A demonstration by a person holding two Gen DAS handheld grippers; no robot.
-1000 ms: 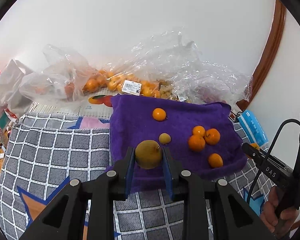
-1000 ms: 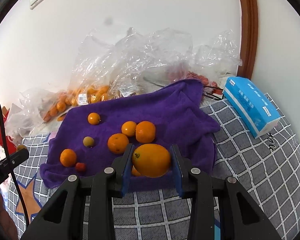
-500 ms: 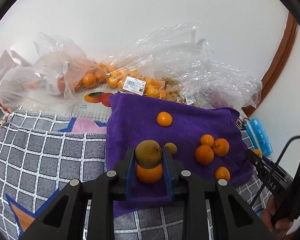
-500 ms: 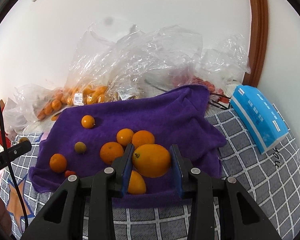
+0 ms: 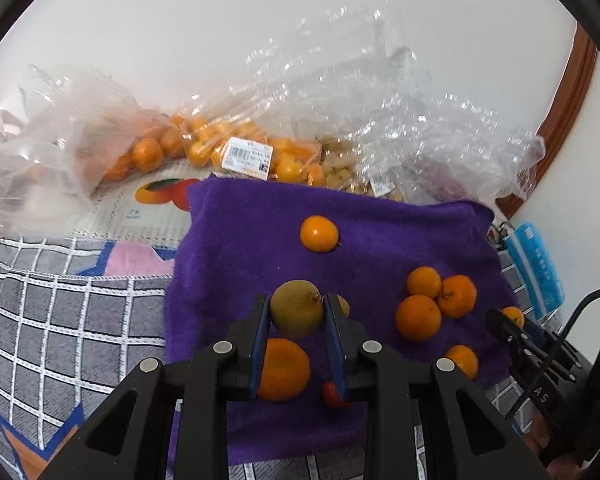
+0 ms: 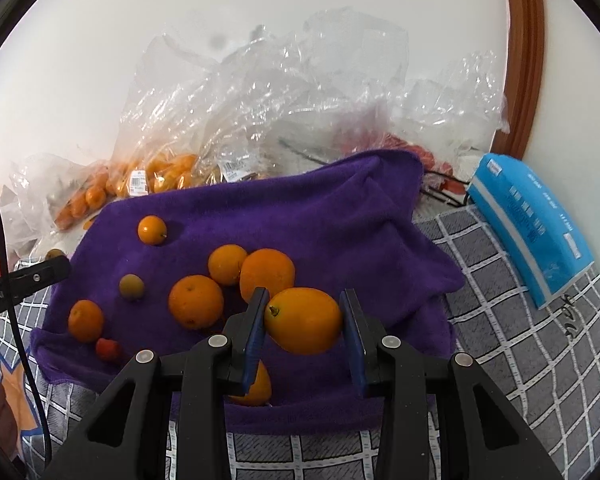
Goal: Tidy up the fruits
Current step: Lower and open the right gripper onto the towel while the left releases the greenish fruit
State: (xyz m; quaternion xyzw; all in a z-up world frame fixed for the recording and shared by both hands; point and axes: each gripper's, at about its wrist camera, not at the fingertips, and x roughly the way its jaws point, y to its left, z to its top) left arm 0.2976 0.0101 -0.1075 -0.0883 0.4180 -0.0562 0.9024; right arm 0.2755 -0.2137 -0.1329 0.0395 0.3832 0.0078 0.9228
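A purple towel [image 5: 240, 240] [image 6: 332, 216] lies on a checked grey cover and carries several oranges. My left gripper [image 5: 296, 314] is shut on a greenish-yellow round fruit [image 5: 296, 312], held above an orange [image 5: 282, 368] and a small red fruit [image 5: 330, 394] on the towel's near left part. My right gripper [image 6: 303, 326] is shut on a large oval orange fruit [image 6: 303, 326], just in front of a cluster of three oranges [image 6: 266, 272]. A small greenish fruit [image 6: 131, 286] and a lone orange [image 6: 152, 230] lie further left and back.
Clear plastic bags [image 5: 204, 148] [image 6: 172, 172] with more oranges are piled against the white wall behind the towel. A blue tissue pack [image 6: 532, 216] lies on the cover at the right. A wooden door frame [image 6: 520, 56] stands at the back right.
Both grippers have moved forward and lower over the towel, each keeping its fruit. An orange and a small red fruit now show beneath the left gripper's fingers.
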